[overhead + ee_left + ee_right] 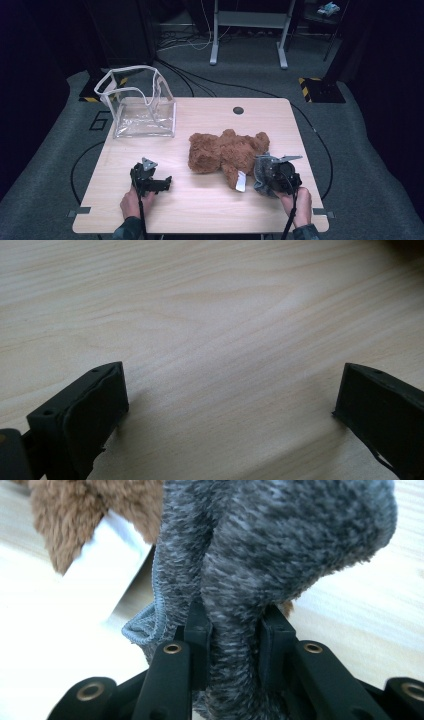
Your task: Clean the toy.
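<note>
My right gripper (234, 630) pinches the grey cloth (280, 545) beside the teddy bear (225, 152); my left gripper (227, 405) rests spread, ready to help.

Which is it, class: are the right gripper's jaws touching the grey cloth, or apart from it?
Touching. In the right gripper view, the right gripper has both jaws pressed against a fold of the grey cloth.

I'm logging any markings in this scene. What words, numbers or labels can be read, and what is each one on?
"6": a large dark figure on the grey floor, left of the clear bag.
White tag on the brown teddy bear: blank or too small to read.
Grey cloth in the right gripper: no text.
</note>
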Demonstrator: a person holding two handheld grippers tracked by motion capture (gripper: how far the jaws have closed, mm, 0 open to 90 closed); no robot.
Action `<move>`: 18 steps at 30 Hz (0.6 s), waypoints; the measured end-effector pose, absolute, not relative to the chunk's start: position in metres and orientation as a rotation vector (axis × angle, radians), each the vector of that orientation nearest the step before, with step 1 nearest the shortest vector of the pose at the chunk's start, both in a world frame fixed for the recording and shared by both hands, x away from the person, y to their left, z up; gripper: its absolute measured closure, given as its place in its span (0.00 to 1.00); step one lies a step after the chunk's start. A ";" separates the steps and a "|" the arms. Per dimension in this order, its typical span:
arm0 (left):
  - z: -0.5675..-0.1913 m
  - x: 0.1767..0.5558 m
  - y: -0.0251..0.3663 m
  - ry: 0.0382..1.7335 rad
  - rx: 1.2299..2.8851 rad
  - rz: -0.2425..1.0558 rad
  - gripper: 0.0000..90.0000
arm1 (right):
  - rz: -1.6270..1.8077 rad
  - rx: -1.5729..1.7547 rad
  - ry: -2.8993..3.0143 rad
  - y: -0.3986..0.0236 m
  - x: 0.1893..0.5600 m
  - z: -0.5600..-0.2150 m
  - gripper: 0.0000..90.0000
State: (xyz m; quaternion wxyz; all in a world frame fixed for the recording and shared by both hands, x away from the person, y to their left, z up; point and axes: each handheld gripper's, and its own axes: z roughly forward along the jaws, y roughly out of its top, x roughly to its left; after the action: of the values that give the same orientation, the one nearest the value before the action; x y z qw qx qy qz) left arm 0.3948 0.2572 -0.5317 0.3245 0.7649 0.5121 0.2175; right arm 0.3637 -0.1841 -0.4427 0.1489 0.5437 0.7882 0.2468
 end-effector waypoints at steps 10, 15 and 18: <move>-0.532 0.395 0.257 1.343 2.007 0.570 0.00 | 0.864 1.483 2.183 -0.169 0.378 -0.415 0.80; -0.532 0.395 0.257 1.343 2.007 0.570 0.00 | 0.874 1.538 2.205 -0.161 0.394 -0.432 0.79; -0.532 0.395 0.257 1.343 2.007 0.570 0.00 | 0.832 1.553 2.209 -0.161 0.392 -0.443 0.79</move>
State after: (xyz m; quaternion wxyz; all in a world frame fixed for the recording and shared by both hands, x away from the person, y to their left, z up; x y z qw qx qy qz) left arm 0.3948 0.2572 -0.5317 0.3245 0.7651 0.5120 0.2173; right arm 0.3919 -0.1605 -0.4425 0.1575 0.5429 0.7719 0.2908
